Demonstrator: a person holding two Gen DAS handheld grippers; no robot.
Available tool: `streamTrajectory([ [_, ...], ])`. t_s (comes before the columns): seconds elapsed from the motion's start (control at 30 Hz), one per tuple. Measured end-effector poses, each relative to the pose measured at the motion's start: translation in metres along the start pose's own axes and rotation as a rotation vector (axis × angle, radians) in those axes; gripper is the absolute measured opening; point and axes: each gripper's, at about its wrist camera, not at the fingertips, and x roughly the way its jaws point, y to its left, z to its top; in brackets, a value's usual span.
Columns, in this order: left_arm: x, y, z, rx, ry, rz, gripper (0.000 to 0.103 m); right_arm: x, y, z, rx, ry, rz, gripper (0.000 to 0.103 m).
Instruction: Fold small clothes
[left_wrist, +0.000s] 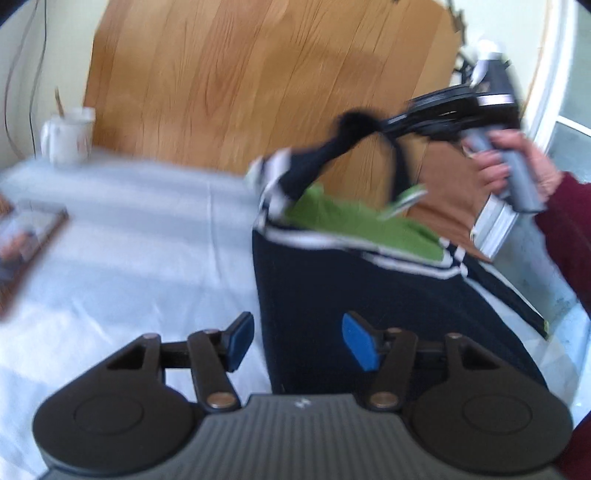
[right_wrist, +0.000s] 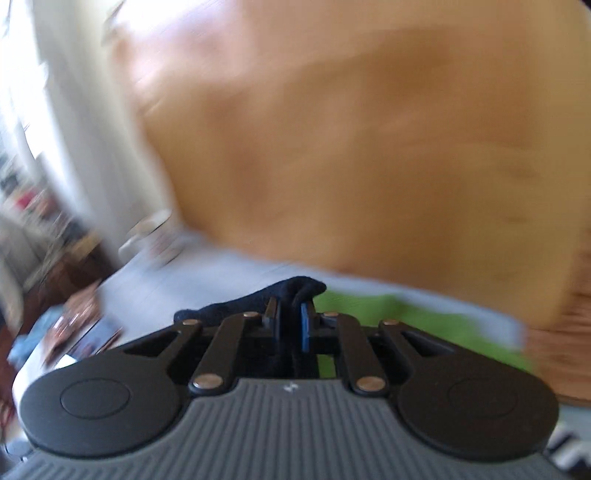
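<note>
At the far left of the left wrist view a framed picture (left_wrist: 27, 240) lies on the white cloth (left_wrist: 129, 251) that covers the bench, and a white mug (left_wrist: 68, 134) stands further back by the wooden board (left_wrist: 258, 81). The left hand-held gripper (left_wrist: 297, 341) hovers low with its blue pads wide apart and nothing between them, right at the near left edge of the dark garment (left_wrist: 351, 295). That navy garment with white stripes and a green lining (left_wrist: 354, 221) lies on the right half of the cloth, its far corner lifted into the air. The right hand-held gripper (left_wrist: 364, 123), held by a hand (left_wrist: 517, 166) in a maroon sleeve (left_wrist: 569, 229), has that raised corner pinched. In the blurred right wrist view its pads are closed tight on the dark fabric.
</note>
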Motion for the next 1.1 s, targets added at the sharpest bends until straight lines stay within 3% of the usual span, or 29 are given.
streamTrajectory([
  [0.13, 0.015, -0.006, -0.010, 0.010, 0.083, -0.018, 0.044, -0.016, -0.069, -0.012, 0.116, -0.002, -0.112, 0.013],
  [0.2, 0.016, -0.009, -0.013, 0.033, 0.095, 0.007, 0.015, -0.009, -0.096, -0.024, 0.174, 0.030, -0.130, 0.013],
  [0.33, 0.010, -0.011, -0.010, 0.000, 0.096, 0.011, 0.009, 0.023, -0.112, -0.050, 0.232, 0.081, -0.143, 0.014],
  [0.47, -0.006, -0.027, -0.004, 0.032, 0.055, 0.000, 0.009, 0.033, -0.106, -0.053, 0.262, 0.054, -0.124, 0.014],
  [0.6, -0.007, -0.044, -0.006, 0.078, 0.052, -0.038, 0.012, 0.016, -0.106, -0.050, 0.290, -0.016, -0.084, 0.014],
  [0.63, -0.003, -0.044, -0.008, 0.081, 0.074, -0.047, 0.016, 0.012, -0.109, -0.051, 0.285, -0.023, -0.097, 0.014],
  [0.7, 0.004, -0.046, -0.012, 0.087, 0.103, -0.037, 0.037, 0.008, -0.114, -0.054, 0.281, -0.008, -0.140, 0.015],
  [0.8, 0.005, -0.042, -0.017, 0.096, 0.115, -0.023, 0.050, 0.007, -0.121, -0.063, 0.289, 0.031, -0.186, 0.015],
  [0.87, 0.000, -0.037, -0.020, 0.106, 0.109, 0.004, 0.051, 0.008, -0.121, -0.066, 0.294, 0.036, -0.181, 0.015],
  [1.0, -0.015, -0.019, -0.025, 0.090, 0.114, 0.045, 0.051, 0.019, -0.110, -0.059, 0.281, 0.032, -0.125, 0.015],
  [1.1, -0.030, -0.010, -0.021, 0.096, 0.073, 0.079, 0.051, 0.021, -0.087, -0.043, 0.241, 0.009, -0.017, 0.015],
])
